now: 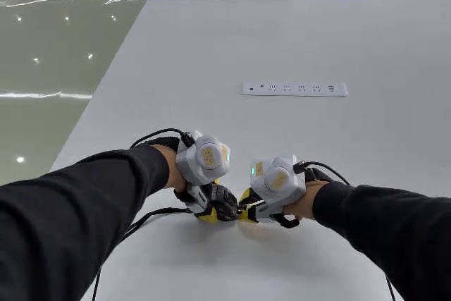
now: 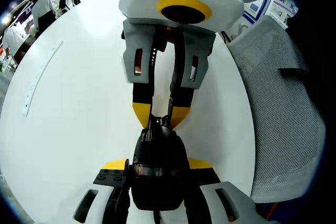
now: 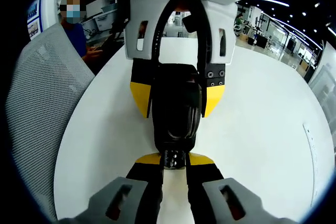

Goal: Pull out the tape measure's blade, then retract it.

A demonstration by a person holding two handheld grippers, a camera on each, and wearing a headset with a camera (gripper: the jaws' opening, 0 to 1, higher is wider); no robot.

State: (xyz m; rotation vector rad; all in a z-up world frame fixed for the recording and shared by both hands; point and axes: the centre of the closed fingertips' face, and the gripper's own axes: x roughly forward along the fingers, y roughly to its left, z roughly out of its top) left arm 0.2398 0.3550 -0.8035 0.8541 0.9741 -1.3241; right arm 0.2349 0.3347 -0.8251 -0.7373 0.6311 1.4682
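Toward 6 o'clock on the white table (image 1: 211,54), in the head view, two black-sleeved arms bring the grippers tip to tip. At 7 o'clock from that meeting point, a black cable (image 1: 151,218) trails across the tabletop.

The left gripper (image 1: 213,208) comes in from 9 o'clock, its jaws clamped around the black case of the tape measure (image 1: 227,206). In its own view the left gripper (image 2: 157,163) has yellow-tipped jaws pressed against both flanks of the tape measure (image 2: 157,182), which lies just above the table.

From 3 o'clock, the right gripper (image 1: 246,213) meets the case head-on. In the left gripper view the right gripper (image 2: 160,116) enters from 12 o'clock, jaws nearly together on the case's far end. In its own view the right gripper (image 3: 174,160) pinches a small ribbed piece at the near end of the tape measure (image 3: 176,114) (whether that is the blade's hook, I cannot tell), with the left gripper (image 3: 177,98) behind.

At 12 o'clock, well apart from the grippers, lies a white power strip (image 1: 294,89). A grey mesh chair (image 2: 278,103) stands beside the table.
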